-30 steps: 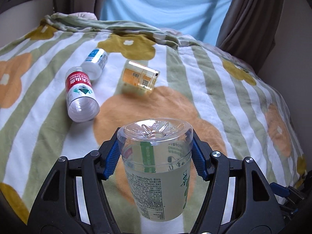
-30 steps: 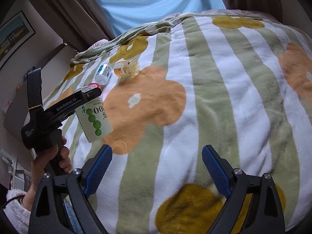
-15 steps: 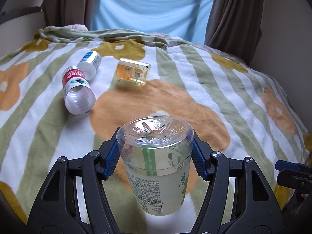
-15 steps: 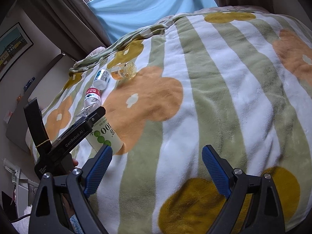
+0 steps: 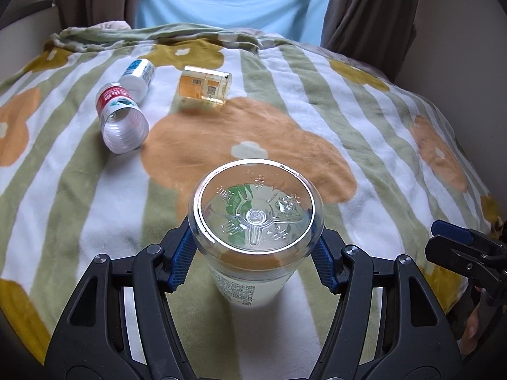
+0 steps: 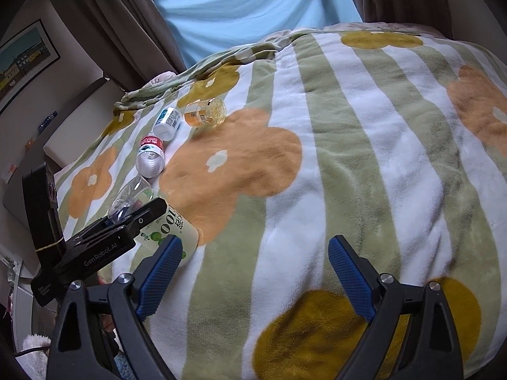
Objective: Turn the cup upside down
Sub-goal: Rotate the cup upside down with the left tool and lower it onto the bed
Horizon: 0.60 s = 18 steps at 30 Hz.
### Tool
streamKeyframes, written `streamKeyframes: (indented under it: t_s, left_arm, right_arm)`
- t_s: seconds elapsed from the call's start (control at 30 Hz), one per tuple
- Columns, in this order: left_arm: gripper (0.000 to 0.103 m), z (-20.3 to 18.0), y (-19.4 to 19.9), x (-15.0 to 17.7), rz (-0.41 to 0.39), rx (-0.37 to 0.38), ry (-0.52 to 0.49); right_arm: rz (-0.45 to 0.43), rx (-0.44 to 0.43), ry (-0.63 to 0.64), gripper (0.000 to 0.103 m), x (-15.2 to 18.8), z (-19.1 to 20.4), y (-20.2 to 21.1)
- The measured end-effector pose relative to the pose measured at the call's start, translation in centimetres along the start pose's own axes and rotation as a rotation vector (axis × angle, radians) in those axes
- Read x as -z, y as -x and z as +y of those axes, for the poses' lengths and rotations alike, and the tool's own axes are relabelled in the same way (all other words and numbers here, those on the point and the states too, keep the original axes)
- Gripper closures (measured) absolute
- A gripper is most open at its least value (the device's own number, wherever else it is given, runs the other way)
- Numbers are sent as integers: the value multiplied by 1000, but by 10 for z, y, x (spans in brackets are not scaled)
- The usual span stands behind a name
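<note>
My left gripper (image 5: 255, 253) is shut on a clear plastic cup (image 5: 255, 218) with a white and green label. The cup is upside down: its ribbed base faces up and its mouth points down at the striped flower blanket (image 5: 332, 110). I cannot tell whether the mouth touches the blanket. In the right wrist view the same cup (image 6: 152, 218) sits at the lower left, tilted, clamped by the left gripper (image 6: 126, 221). My right gripper (image 6: 253, 272) is open and empty above the blanket's near part.
Three other cups lie on their sides at the far left of the blanket: a red-label one (image 5: 122, 117), a blue-label one (image 5: 137, 74) and an amber one (image 5: 204, 85). Curtains (image 5: 364, 6) and a wall stand behind the bed.
The left gripper has lowered the upside-down cup toward the blanket and tipped so the view looks more down onto its base. The right gripper has shifted slightly; its jaws stay open.
</note>
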<state>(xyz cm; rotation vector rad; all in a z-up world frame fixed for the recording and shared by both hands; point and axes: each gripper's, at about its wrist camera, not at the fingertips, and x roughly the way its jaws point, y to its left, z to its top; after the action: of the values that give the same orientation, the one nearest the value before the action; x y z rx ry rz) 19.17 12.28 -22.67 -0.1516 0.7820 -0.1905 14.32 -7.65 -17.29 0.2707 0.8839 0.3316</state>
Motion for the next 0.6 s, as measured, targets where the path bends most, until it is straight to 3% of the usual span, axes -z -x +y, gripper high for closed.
streamKeyframes:
  t_s: [0.23, 0.27, 0.37, 0.4, 0.6]
  left_arm:
    - [41, 0, 6, -5, -27, -11, -12]
    - [37, 0, 6, -6, -29, -13, -15]
    - [6, 2, 5, -8, -36, -33, -17]
    - [0, 3, 7, -8, -43, -32, -11]
    - [0, 9, 4, -10, -29, -23, 10]
  right_arm:
    - [-12, 9, 71, 11, 2, 12, -1]
    - [-14, 8, 74, 11, 2, 13, -2]
    - [-13, 10, 81, 11, 2, 14, -4]
    - [-12, 11, 86, 11, 3, 15, -5]
    - [-3, 27, 116, 11, 4, 18, -11]
